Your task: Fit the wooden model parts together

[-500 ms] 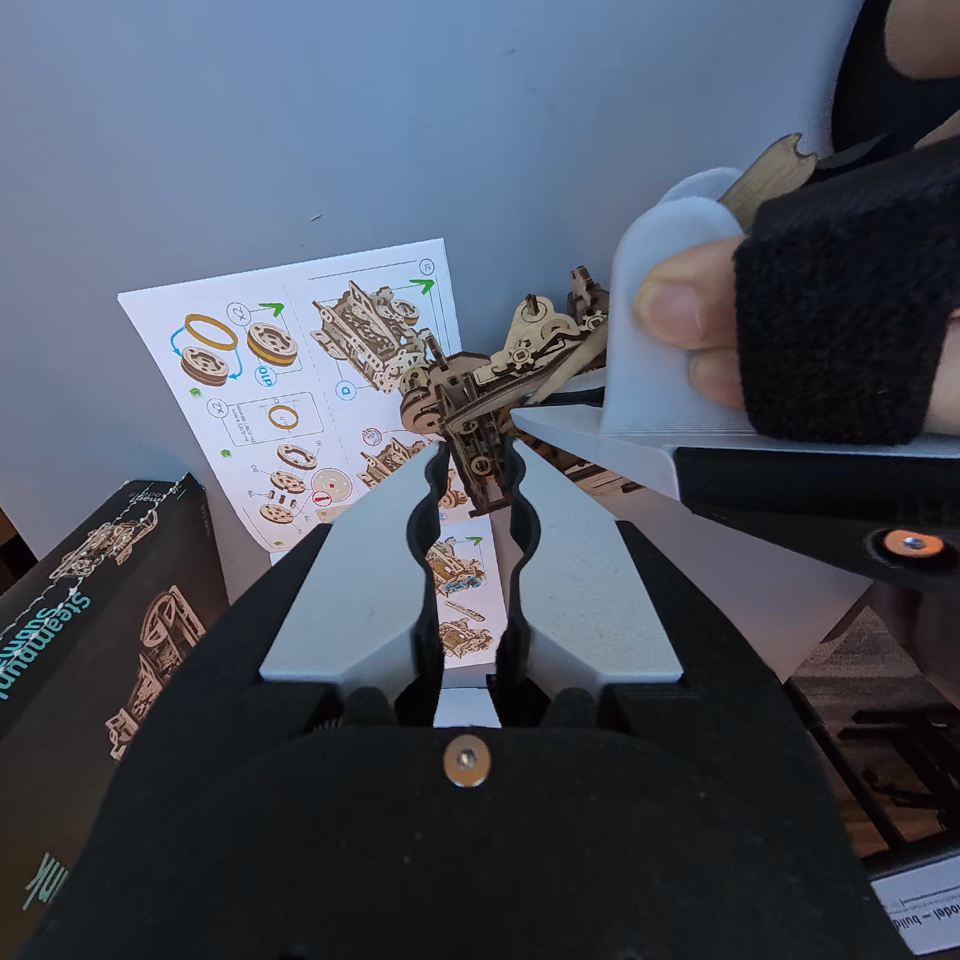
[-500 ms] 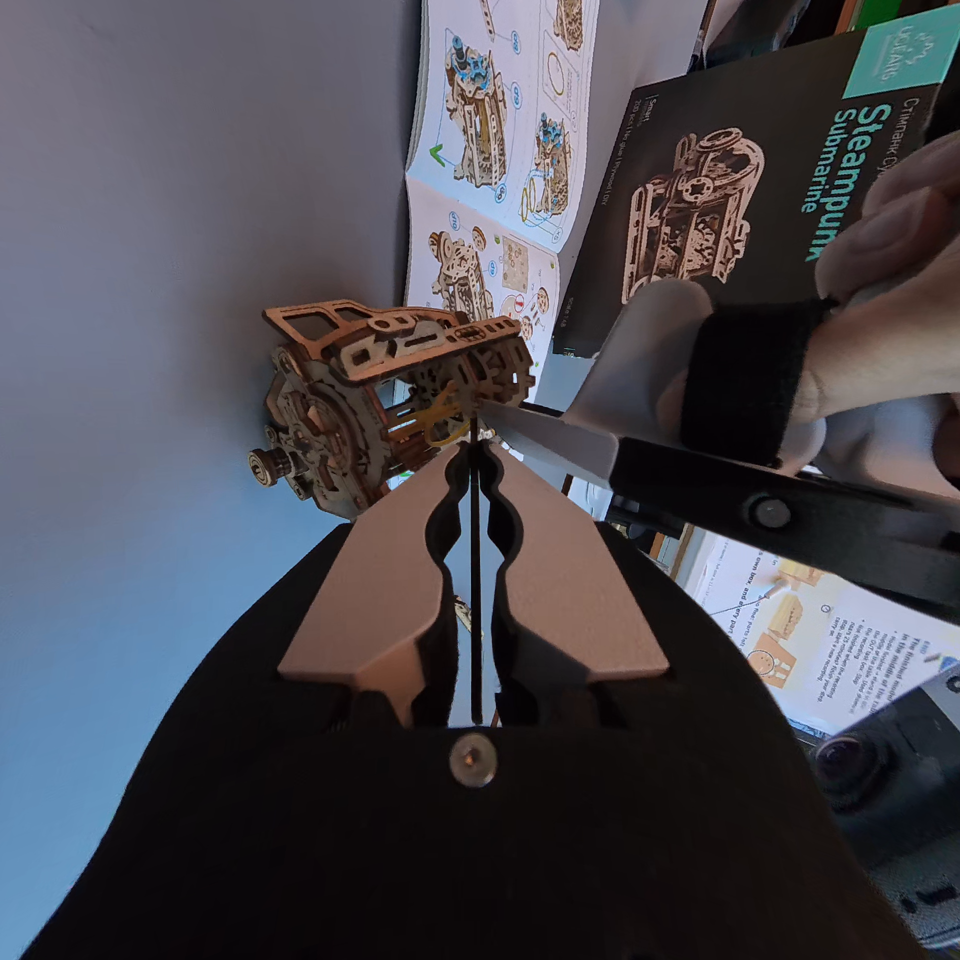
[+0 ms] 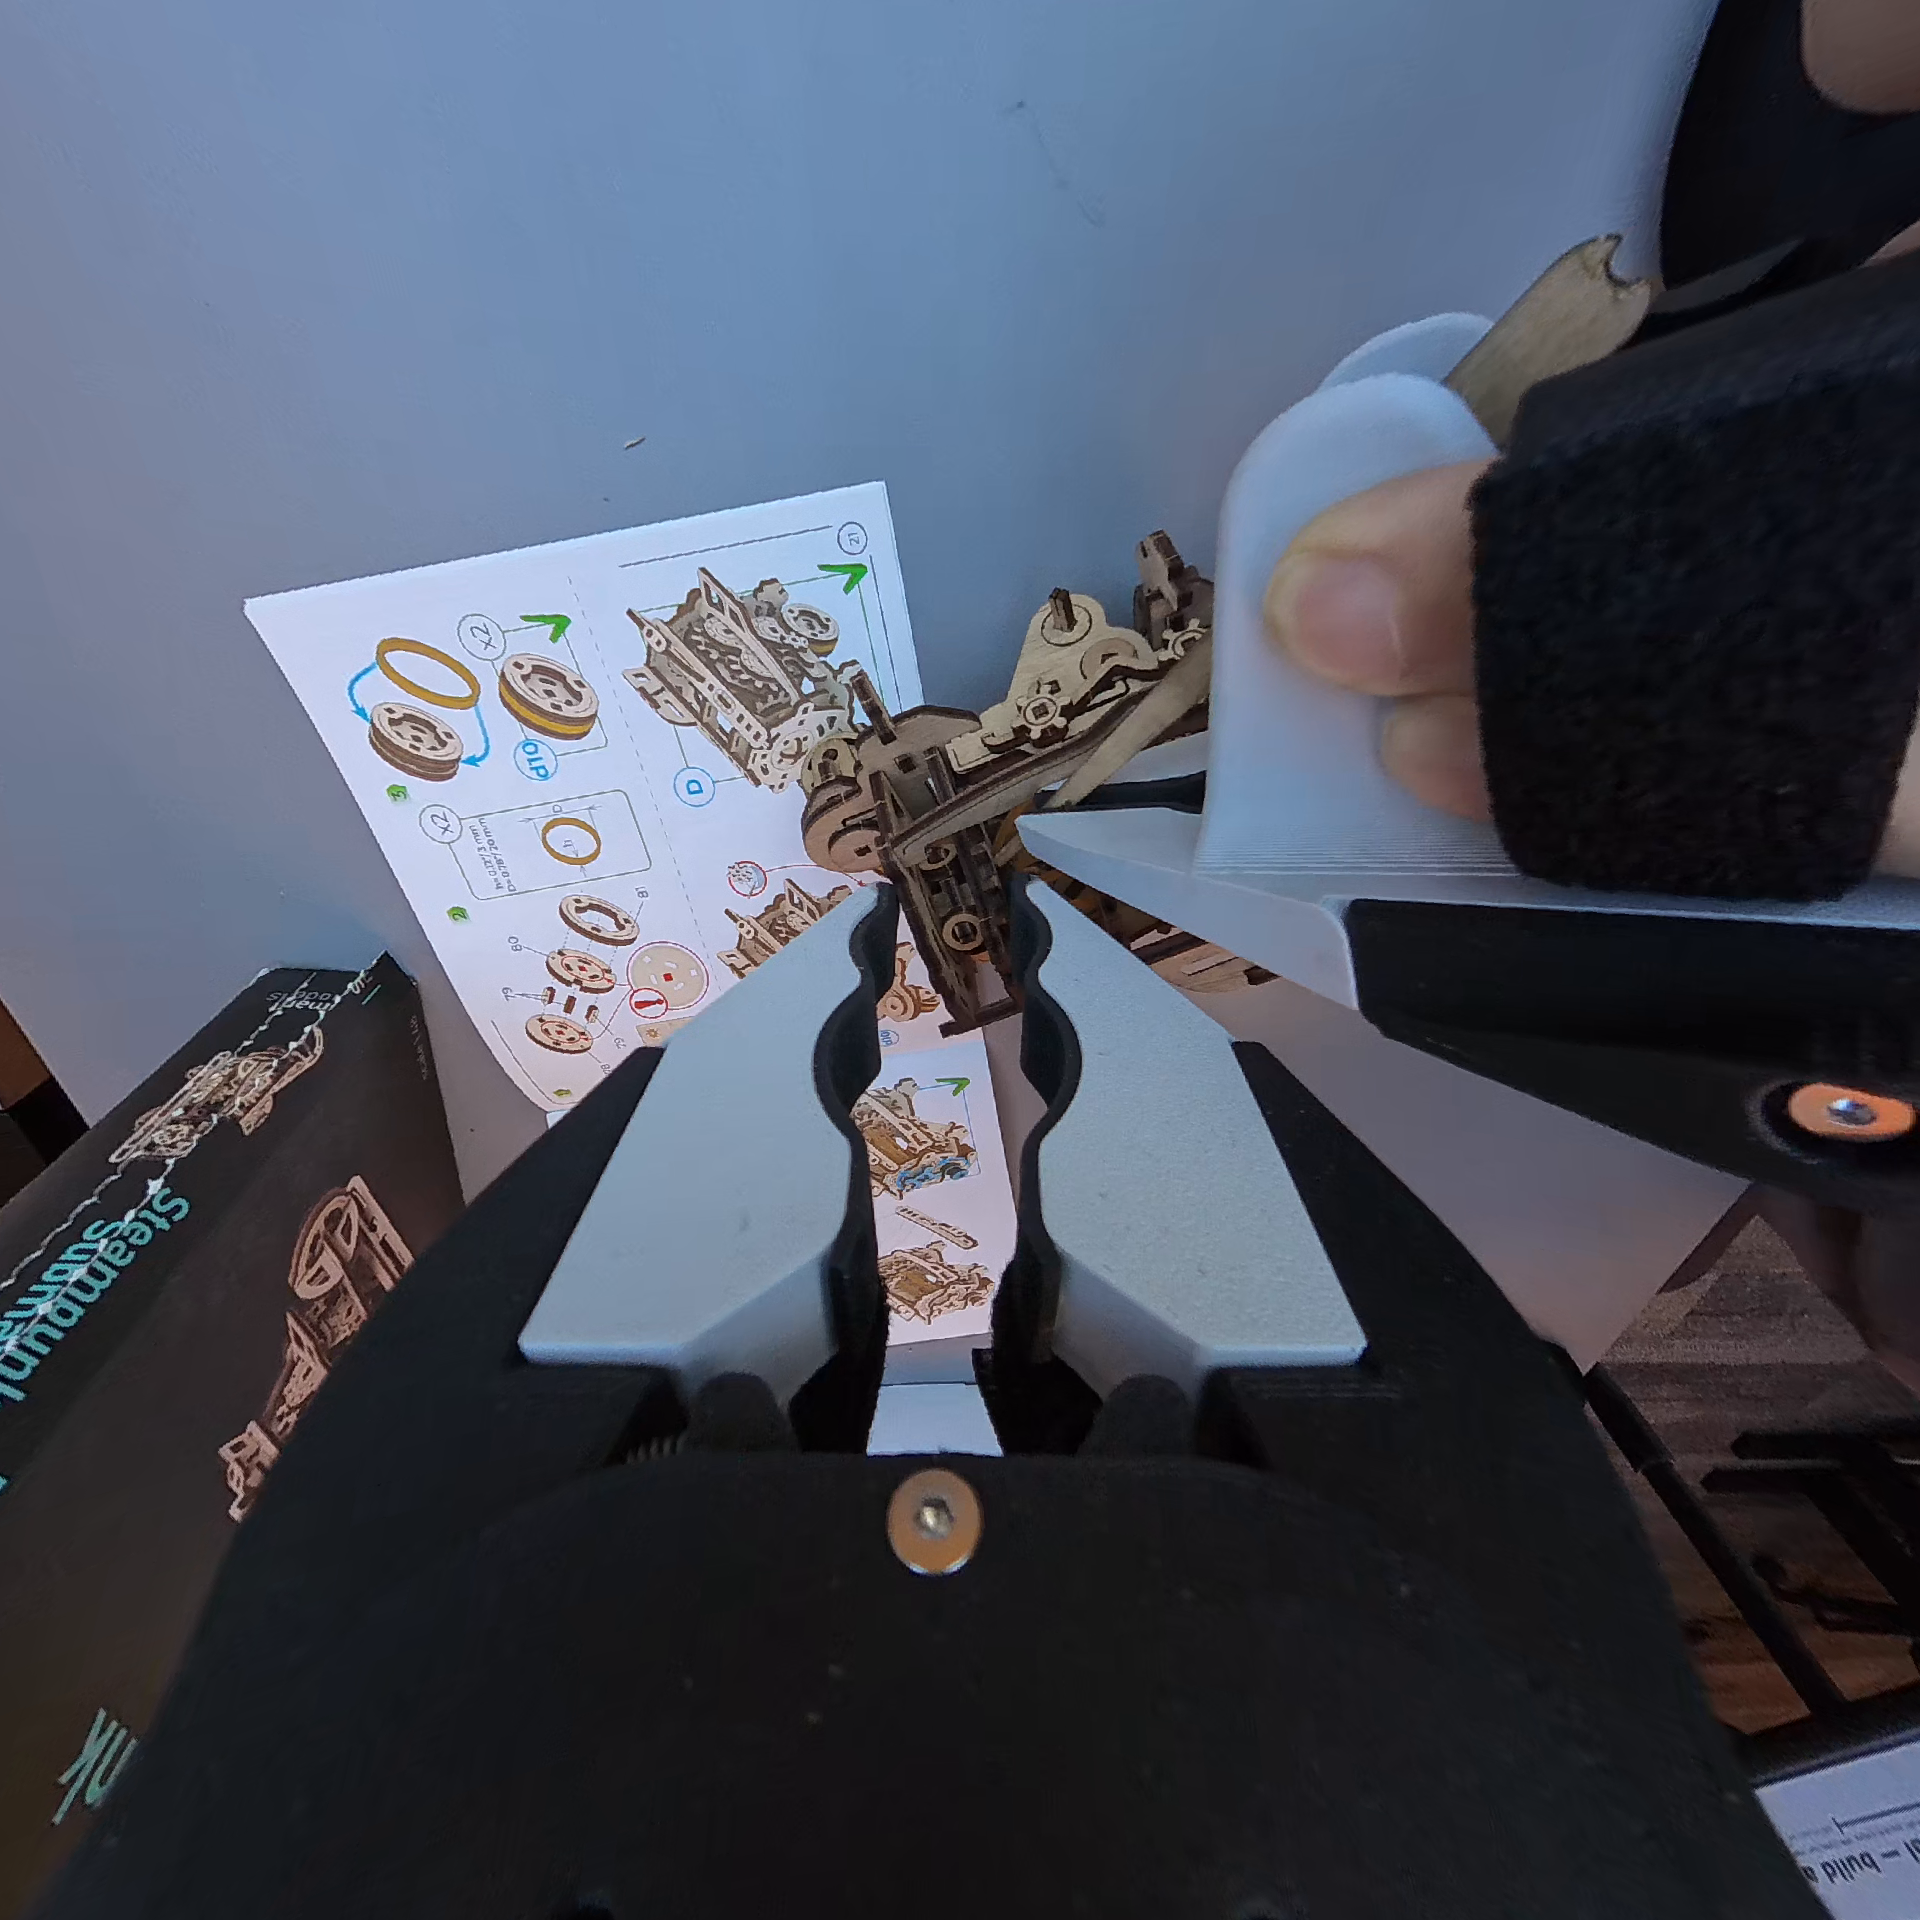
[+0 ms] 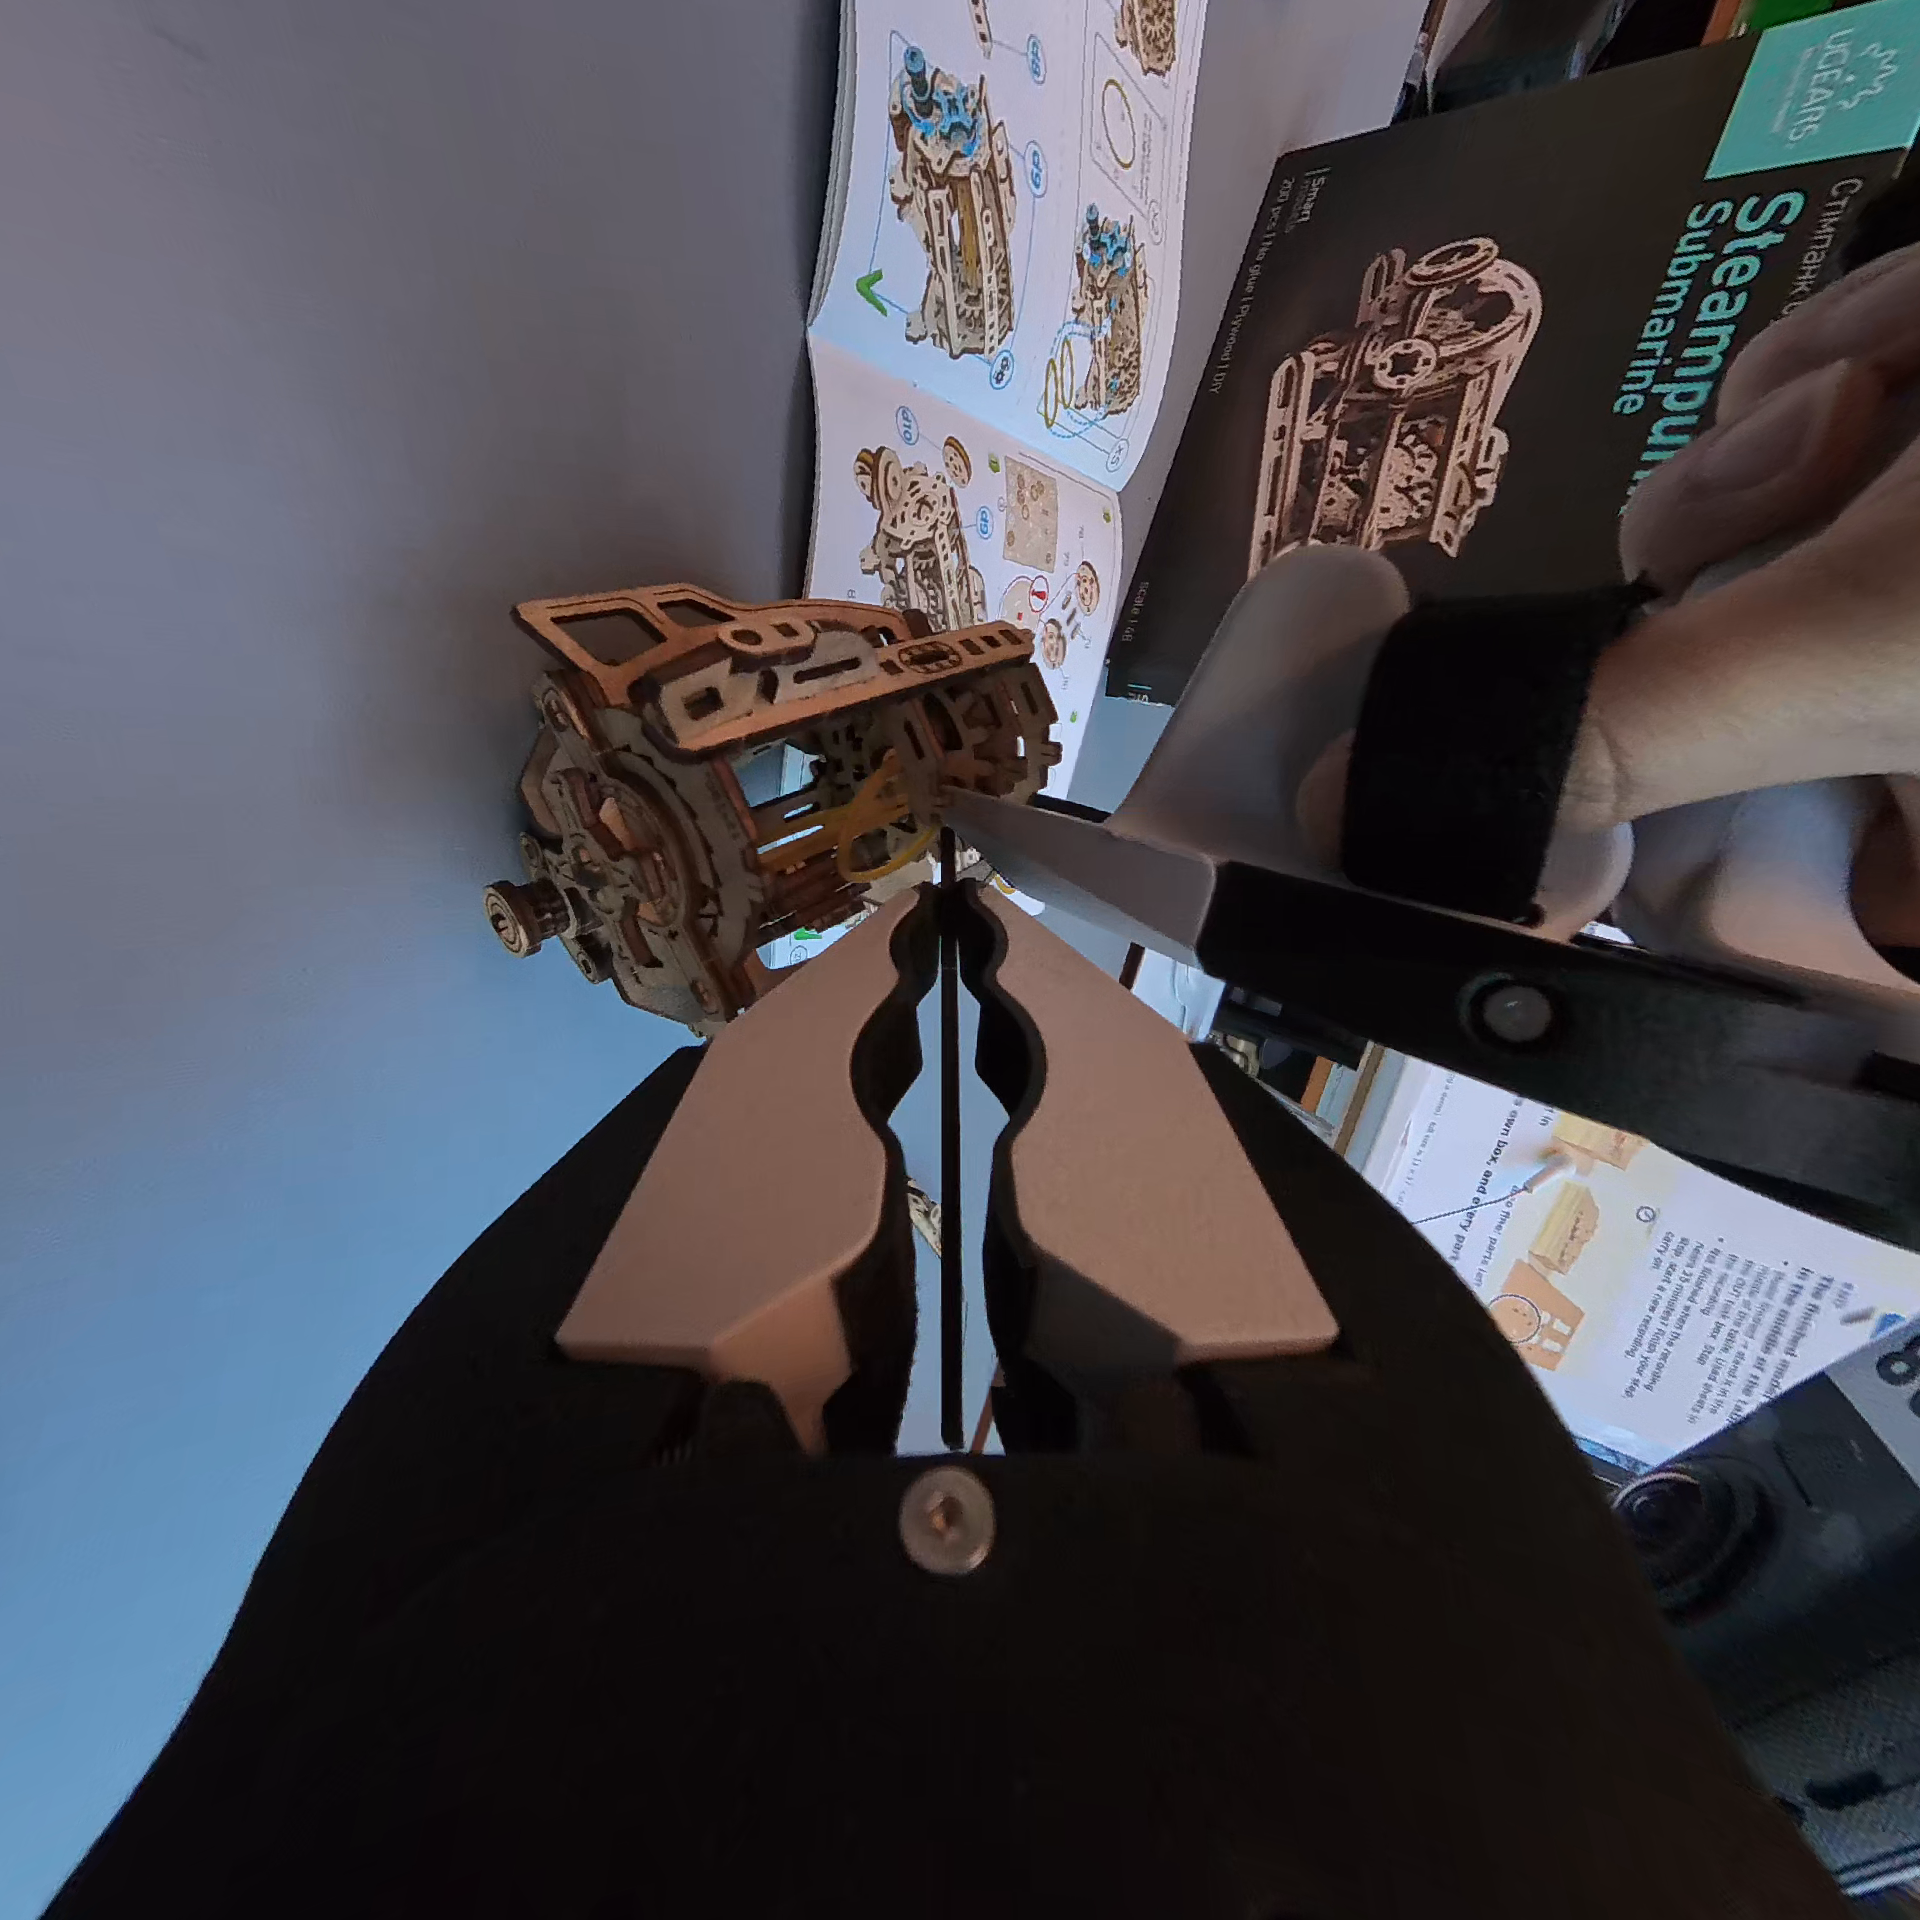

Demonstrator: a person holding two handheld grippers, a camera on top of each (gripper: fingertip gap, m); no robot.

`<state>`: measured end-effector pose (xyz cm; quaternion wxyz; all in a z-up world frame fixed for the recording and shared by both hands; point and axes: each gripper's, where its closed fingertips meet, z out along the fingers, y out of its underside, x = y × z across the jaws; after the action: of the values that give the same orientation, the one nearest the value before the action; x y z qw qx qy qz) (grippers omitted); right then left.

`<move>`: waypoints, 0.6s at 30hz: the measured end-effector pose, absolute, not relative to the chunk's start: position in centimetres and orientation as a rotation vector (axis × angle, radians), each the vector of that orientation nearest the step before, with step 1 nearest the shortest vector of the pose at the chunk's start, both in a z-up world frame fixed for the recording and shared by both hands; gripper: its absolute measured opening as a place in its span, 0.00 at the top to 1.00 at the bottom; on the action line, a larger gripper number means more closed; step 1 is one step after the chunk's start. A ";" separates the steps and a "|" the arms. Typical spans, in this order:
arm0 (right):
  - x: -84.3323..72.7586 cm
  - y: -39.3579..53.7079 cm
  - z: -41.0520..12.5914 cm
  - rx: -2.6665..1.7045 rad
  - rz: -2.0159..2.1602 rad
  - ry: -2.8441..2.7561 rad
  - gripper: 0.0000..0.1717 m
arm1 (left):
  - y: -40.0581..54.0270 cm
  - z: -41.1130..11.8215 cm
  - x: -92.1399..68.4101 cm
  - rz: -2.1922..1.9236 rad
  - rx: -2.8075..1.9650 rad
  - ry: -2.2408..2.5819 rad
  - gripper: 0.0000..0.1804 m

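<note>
My left gripper [image 3: 951,906] is shut on the lower end of a part-built wooden model [image 3: 925,821], with both pads against its sides. In the right wrist view the model [image 4: 717,769] is held in the air, and a yellow rubber band [image 4: 873,831] shows inside it. A left finger [image 4: 1081,862] reaches it from the right. My right gripper [image 4: 948,902] is shut on a thin flat wooden strip [image 4: 948,1143], seen edge-on, whose tip touches the model beside the band. In the left wrist view a right finger [image 3: 1195,873] comes in from the right, and the strip's far end [image 3: 1548,322] sticks out behind it.
An open instruction booklet [image 3: 623,779] lies behind the model and also shows in the right wrist view [image 4: 987,312]. A black product box [image 3: 208,1247] lies at the left and shows in the right wrist view [image 4: 1455,416]. A printed sheet [image 4: 1610,1247] and a camera [image 4: 1714,1538] are at the lower right. Less than 4 cm separates the two grippers' tips.
</note>
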<state>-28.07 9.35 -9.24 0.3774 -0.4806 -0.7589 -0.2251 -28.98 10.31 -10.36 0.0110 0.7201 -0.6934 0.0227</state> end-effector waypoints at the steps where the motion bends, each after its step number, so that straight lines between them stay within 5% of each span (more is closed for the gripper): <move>1: -28.1 9.3 -9.3 -1.233 -0.567 -1.946 1.00 | 10.3 -10.3 -29.0 0.071 2.247 -2.163 0.90; 18: -27.9 9.3 -9.0 -1.247 -0.557 -1.951 1.00 | 10.3 -10.3 -28.9 0.085 2.249 -2.174 0.90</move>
<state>-27.94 9.26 -9.00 0.3708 -0.4863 -0.7608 -0.2172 -28.93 10.30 -10.35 0.0060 0.7187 -0.6948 0.0271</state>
